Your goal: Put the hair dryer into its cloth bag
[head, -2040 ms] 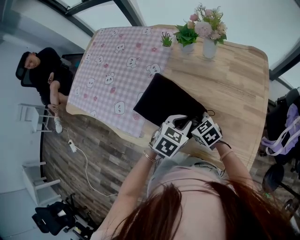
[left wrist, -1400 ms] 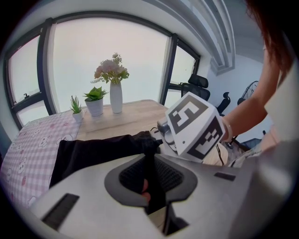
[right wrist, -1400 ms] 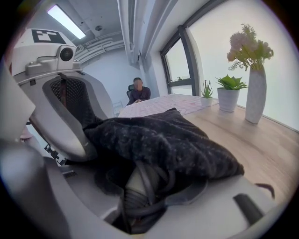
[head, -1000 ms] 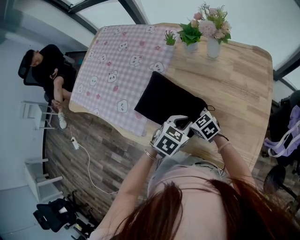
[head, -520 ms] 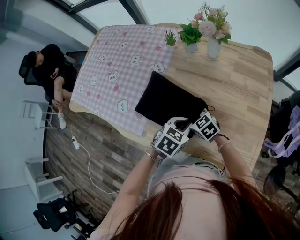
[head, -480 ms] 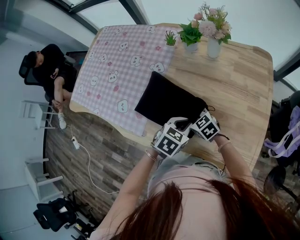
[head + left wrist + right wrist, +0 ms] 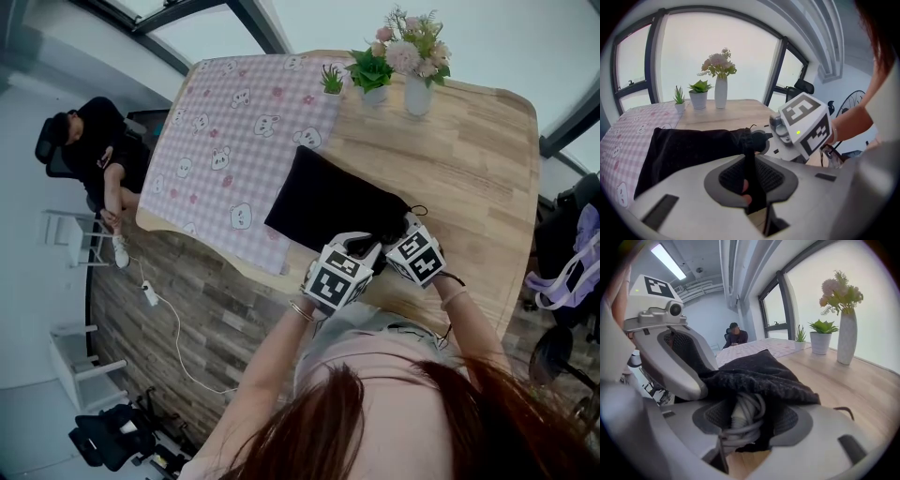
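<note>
Hair dryer body is out of sight, judged already inside the cloth bag (image 7: 323, 199). Only its grey cord (image 7: 743, 420) shows, coiled at the bag mouth, nearest you.

Right gripper (image 7: 751, 404): jaws have just been opening and now stand wide. The cord coil plus a flap of black fabric sit between them; looks let go, not squeezed.

Left gripper (image 7: 750, 164), at 9 o'clock of the right one and almost touching it: jaws nearly together, clamped on a thin fold of the bag's rim, holding the mouth up.

Drawstring loop (image 7: 843, 411) lies loose on the tabletop (image 7: 469, 178), at 3 o'clock of the mouth in the right gripper view.

Handling, my read:
- **Cord:** springy and floppy, so the coil will pop back out. Push the whole bundle deep; don't pinch one strand.
- **Dryer shell:** likely rigid and smooth, with some weight. Take it through the cloth at the handle if it needs shifting.
- **Bag:** limp, and the mouth collapses once you drop the rim. Hold that pinch until the cord is in, then go for the drawstring.

Farther out, the bag body runs flat toward 11 o'clock, its left edge overlapping the checked cloth (image 7: 234, 141). At 12 o'clock on the far edge: flower vase (image 7: 415, 94) and potted plant (image 7: 372, 70). Off the tabletop at 9 o'clock, a seated person (image 7: 94, 155).
</note>
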Demonstrator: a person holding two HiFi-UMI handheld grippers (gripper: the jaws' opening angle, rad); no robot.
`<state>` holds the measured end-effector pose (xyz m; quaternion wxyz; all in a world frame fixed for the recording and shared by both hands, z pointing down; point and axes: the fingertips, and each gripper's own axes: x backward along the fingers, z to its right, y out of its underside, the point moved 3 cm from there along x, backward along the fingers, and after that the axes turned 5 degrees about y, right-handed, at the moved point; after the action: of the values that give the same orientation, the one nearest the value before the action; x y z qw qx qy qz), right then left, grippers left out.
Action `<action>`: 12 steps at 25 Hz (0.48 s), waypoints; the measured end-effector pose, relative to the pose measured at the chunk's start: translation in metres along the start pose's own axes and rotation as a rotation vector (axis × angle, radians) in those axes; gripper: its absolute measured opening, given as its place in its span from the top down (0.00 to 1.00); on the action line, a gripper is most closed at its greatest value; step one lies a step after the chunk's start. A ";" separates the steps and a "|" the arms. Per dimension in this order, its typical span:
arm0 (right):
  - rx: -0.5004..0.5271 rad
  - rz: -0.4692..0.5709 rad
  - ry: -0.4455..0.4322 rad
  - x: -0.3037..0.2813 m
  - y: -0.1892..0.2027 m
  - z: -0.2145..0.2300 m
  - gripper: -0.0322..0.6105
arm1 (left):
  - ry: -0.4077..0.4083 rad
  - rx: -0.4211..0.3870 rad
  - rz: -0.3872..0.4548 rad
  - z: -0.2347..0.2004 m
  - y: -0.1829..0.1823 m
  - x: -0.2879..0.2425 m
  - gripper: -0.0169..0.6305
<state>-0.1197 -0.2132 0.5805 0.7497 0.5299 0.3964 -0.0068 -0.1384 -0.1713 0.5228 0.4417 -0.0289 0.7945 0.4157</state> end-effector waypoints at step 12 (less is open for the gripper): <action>-0.093 0.015 0.118 0.052 0.023 0.012 0.57 | 0.040 0.009 -0.037 0.006 0.010 -0.019 0.89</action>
<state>-0.0675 -0.1915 0.5685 0.7488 0.4969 0.4359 0.0488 -0.1271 -0.1663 0.5412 0.4335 -0.0499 0.8044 0.4032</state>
